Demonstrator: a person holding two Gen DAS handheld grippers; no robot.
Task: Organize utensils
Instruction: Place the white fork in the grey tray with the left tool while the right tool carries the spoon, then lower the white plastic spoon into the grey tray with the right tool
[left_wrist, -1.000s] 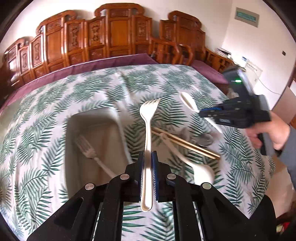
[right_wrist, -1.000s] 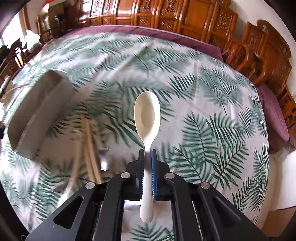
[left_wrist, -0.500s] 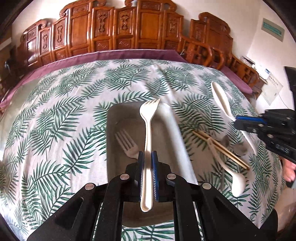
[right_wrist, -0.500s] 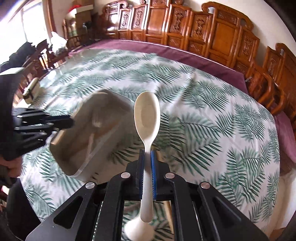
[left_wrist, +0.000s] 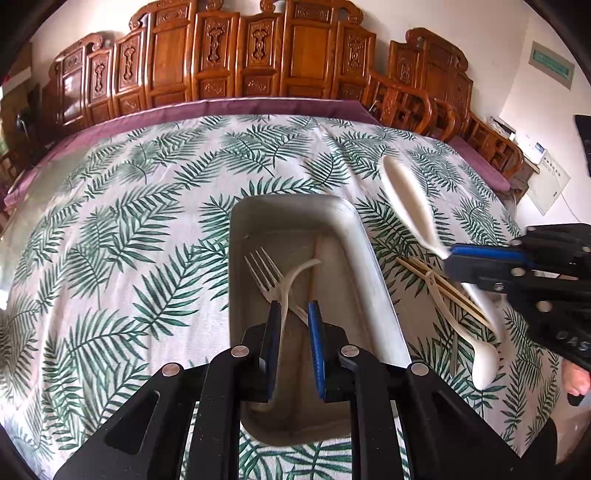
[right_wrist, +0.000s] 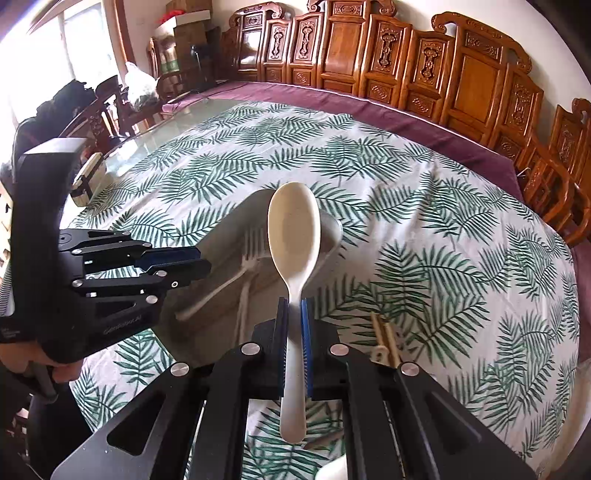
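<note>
Utensils go into the grey tray (left_wrist: 373, 266) on the leaf-print tablecloth (left_wrist: 122, 236). The left gripper (left_wrist: 293, 314), its jaws opening, lets a cream fork (left_wrist: 286, 291) drop across another fork (left_wrist: 264, 273) lying inside. It is best kept low over the tray until the handle clears the pads. The right gripper (right_wrist: 294, 314) is clamped on a matte cream spoon (right_wrist: 293, 236) held above the tray's right side. Chopsticks (left_wrist: 443, 284) and a second spoon (left_wrist: 476, 350) lie right of the tray.
</note>
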